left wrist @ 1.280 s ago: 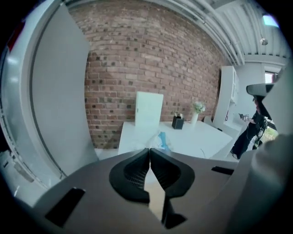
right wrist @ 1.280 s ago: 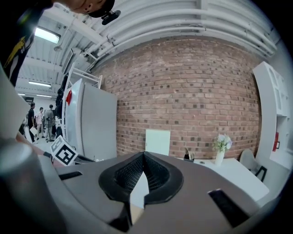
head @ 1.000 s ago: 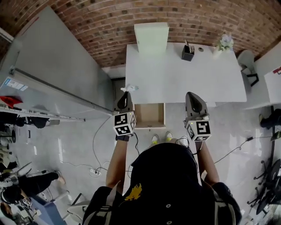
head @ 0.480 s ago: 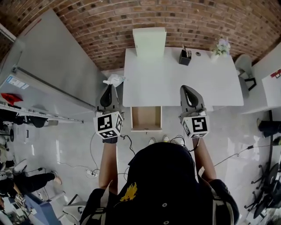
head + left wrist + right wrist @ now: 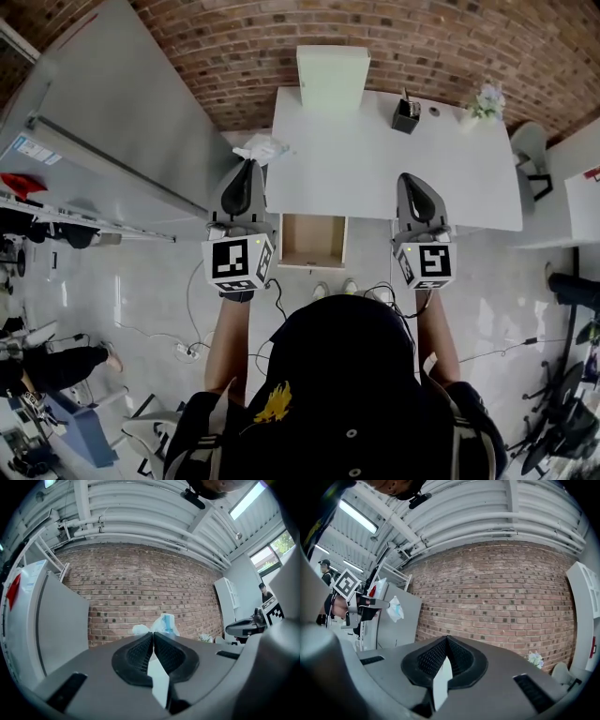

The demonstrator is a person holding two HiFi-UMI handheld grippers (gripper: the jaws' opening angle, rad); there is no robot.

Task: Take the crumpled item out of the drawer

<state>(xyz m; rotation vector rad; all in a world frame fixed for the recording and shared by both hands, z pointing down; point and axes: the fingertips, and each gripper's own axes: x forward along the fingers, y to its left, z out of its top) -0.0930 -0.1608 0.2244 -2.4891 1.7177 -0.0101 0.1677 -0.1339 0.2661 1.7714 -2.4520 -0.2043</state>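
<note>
White desk (image 5: 375, 159) against brick wall (image 5: 234, 37); drawer (image 5: 314, 240) open. Left gripper (image 5: 250, 163) clamped on crumpled item (image 5: 262, 148) beside desk edge. Right gripper (image 5: 413, 178) jaws together, empty.

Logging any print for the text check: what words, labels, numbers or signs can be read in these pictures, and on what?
No text here can be read.
Sticker on the grey panel: print too small to read.
Cubes on the left gripper and right gripper: black-and-white square patterns, no letters.
Yellow emblem on the person's dark top: a shape, no legible letters.
</note>
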